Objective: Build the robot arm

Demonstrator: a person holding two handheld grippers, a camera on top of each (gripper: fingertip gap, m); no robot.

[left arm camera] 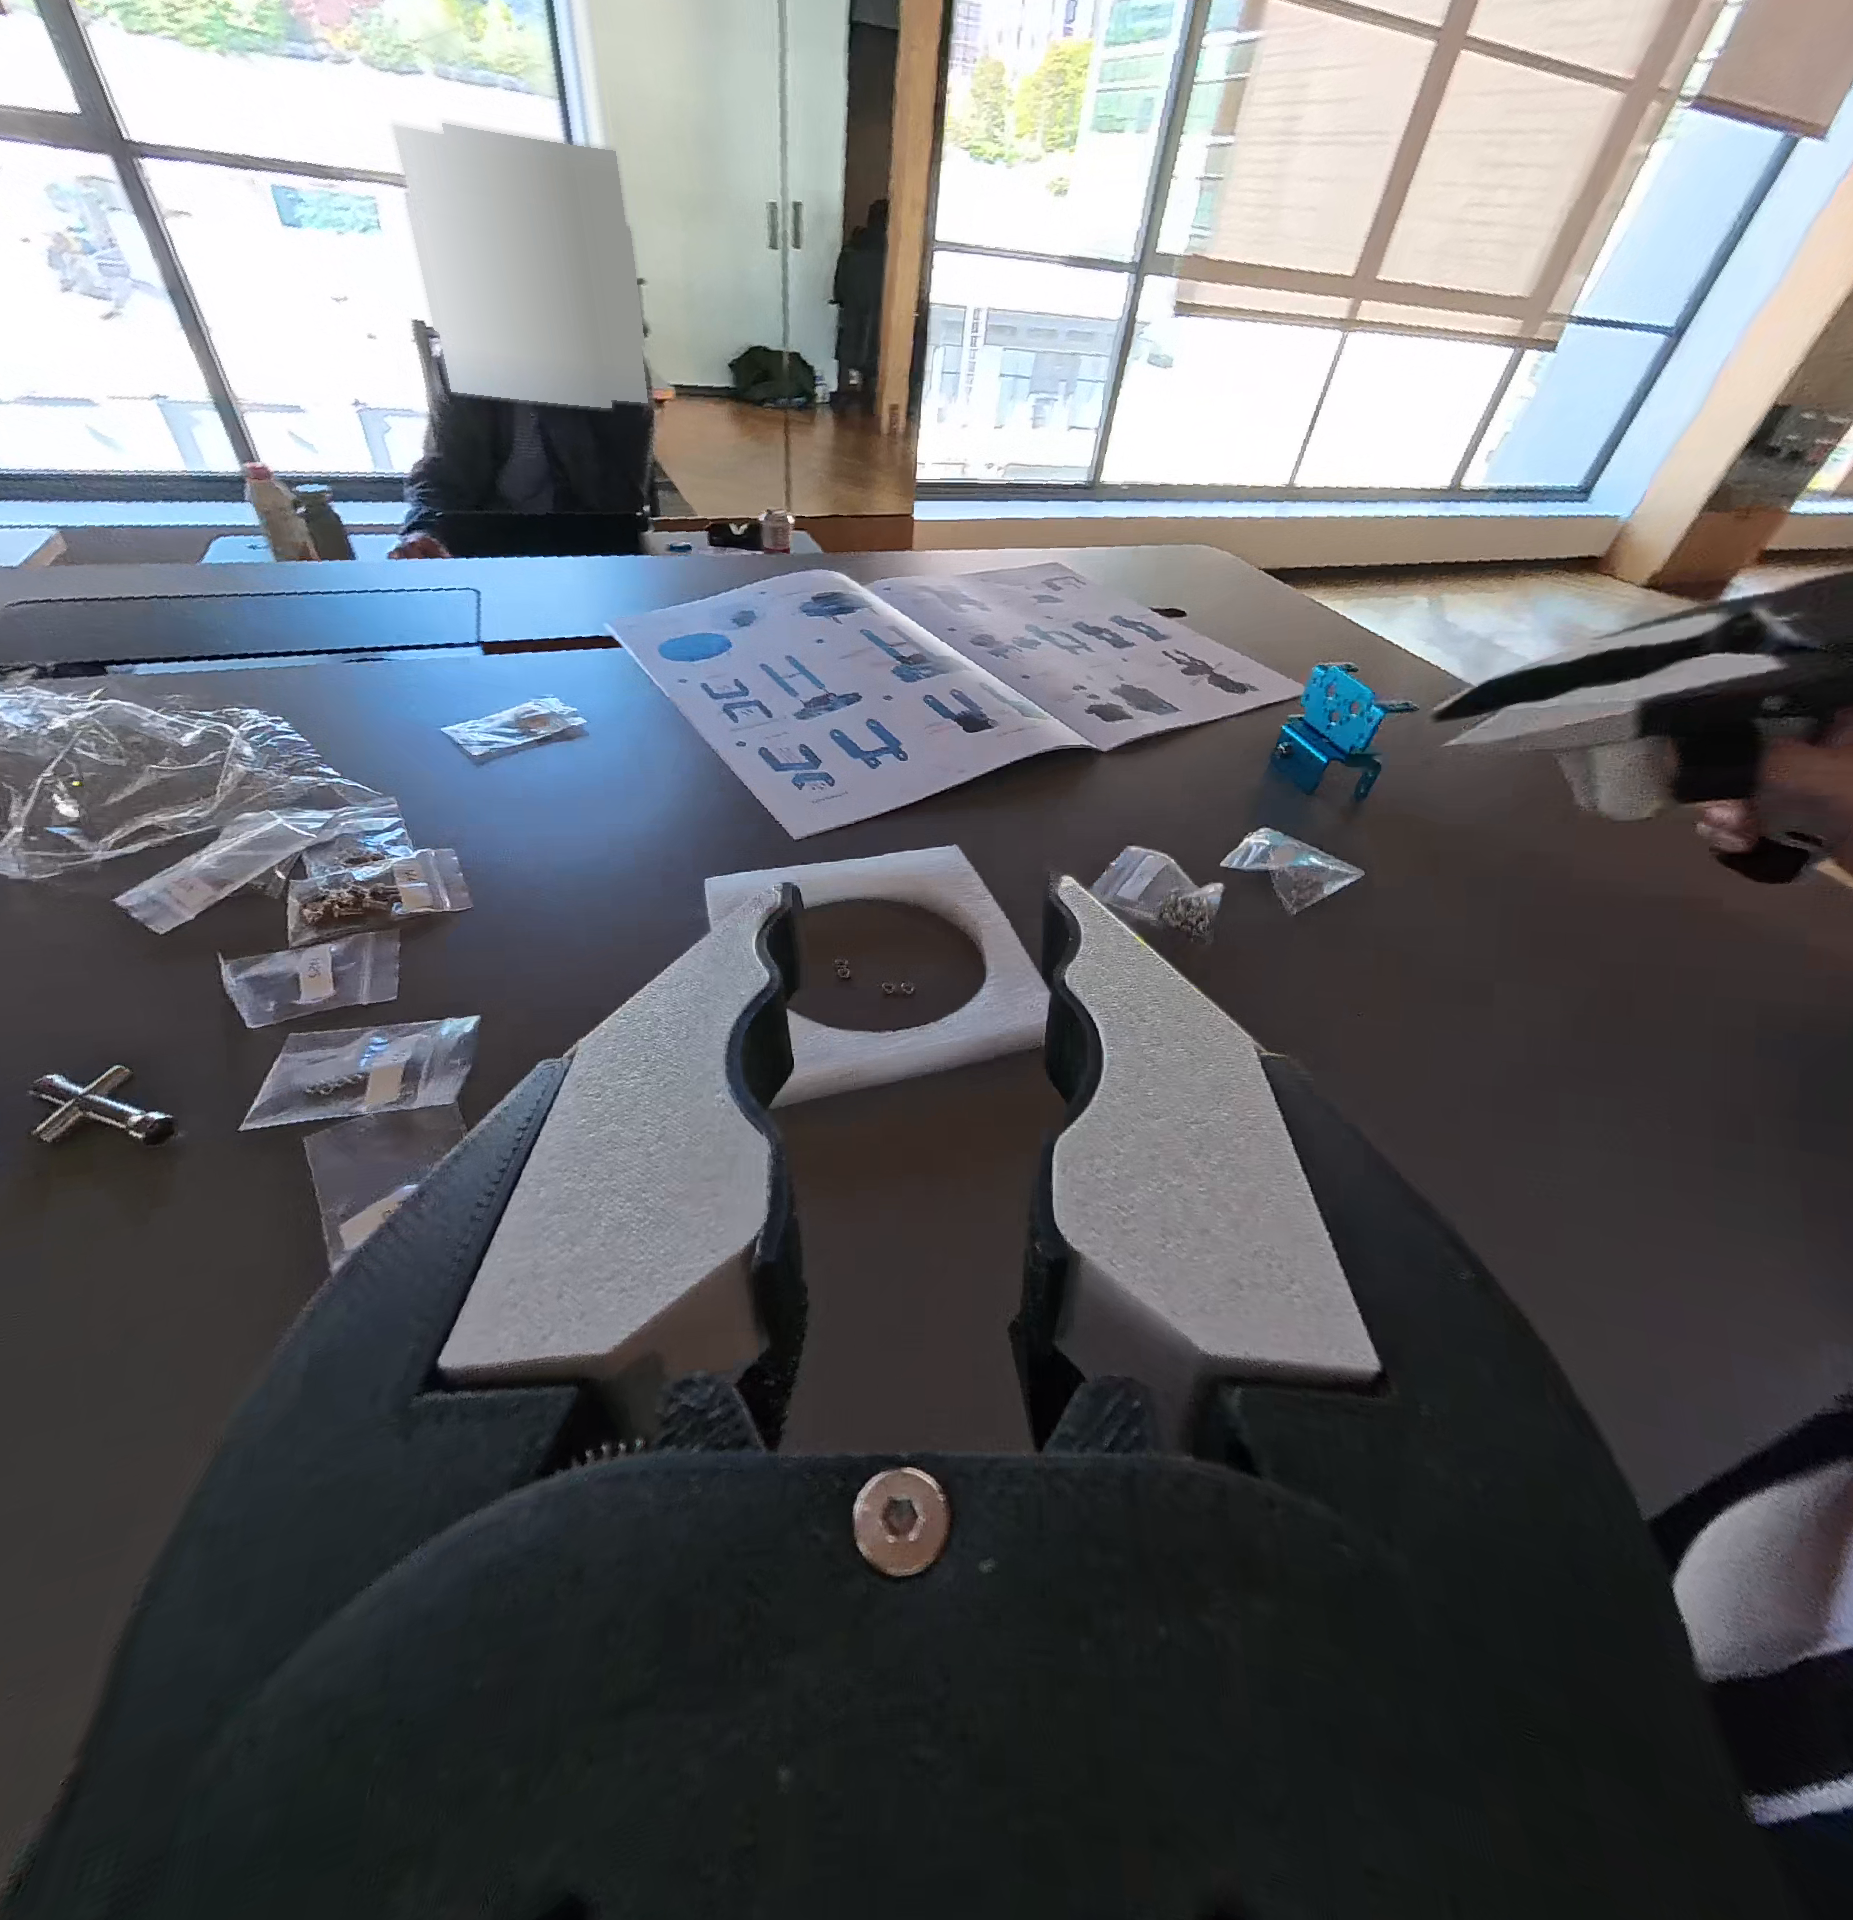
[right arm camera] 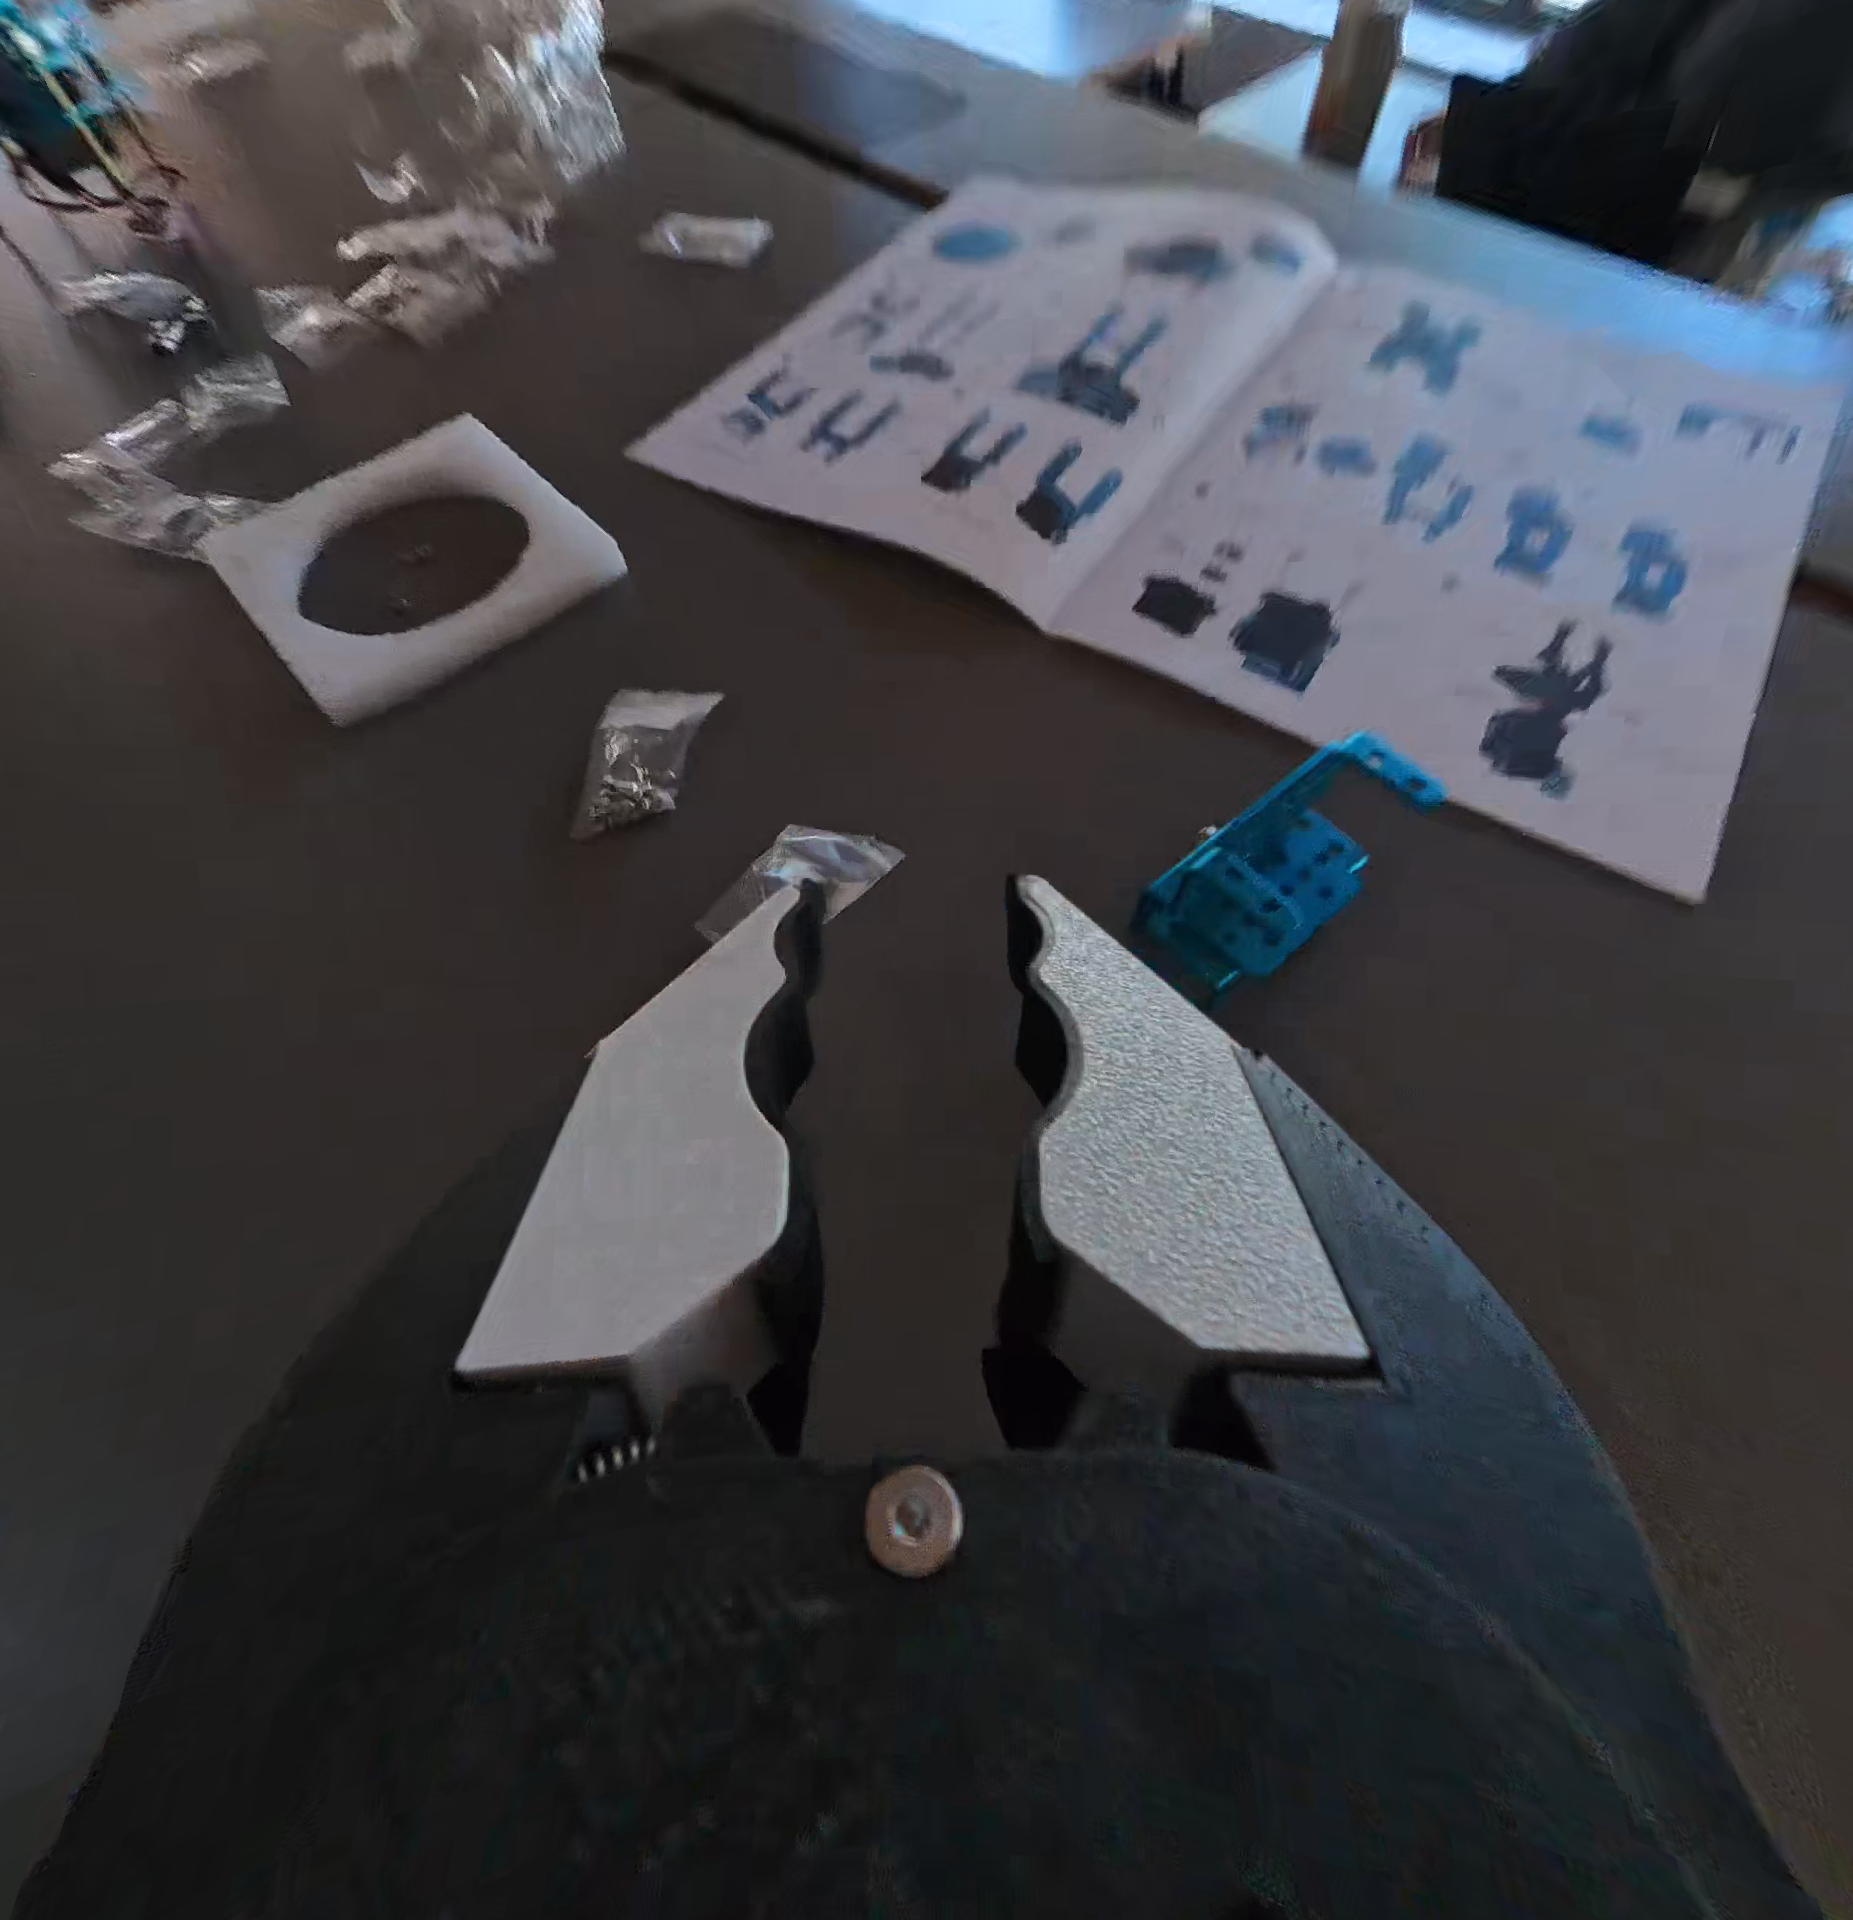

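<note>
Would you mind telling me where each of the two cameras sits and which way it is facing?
Left wrist view: sits on the left tongs, looking across the dark table at the white foam square, towards the windows; the right tongs and holding hand show at right.
Right wrist view: sits on the right tongs, angled down near a small clear bag and blue metal bracket; only its own tongs show.
Shared: foam square, open booklet, bracket, parts bags.

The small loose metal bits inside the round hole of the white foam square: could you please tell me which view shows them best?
The left wrist view: the metal bits sit sharp in the foam square, just past the open left hand-held gripper. The right wrist view is blurred, leaving only faint specks.
</note>
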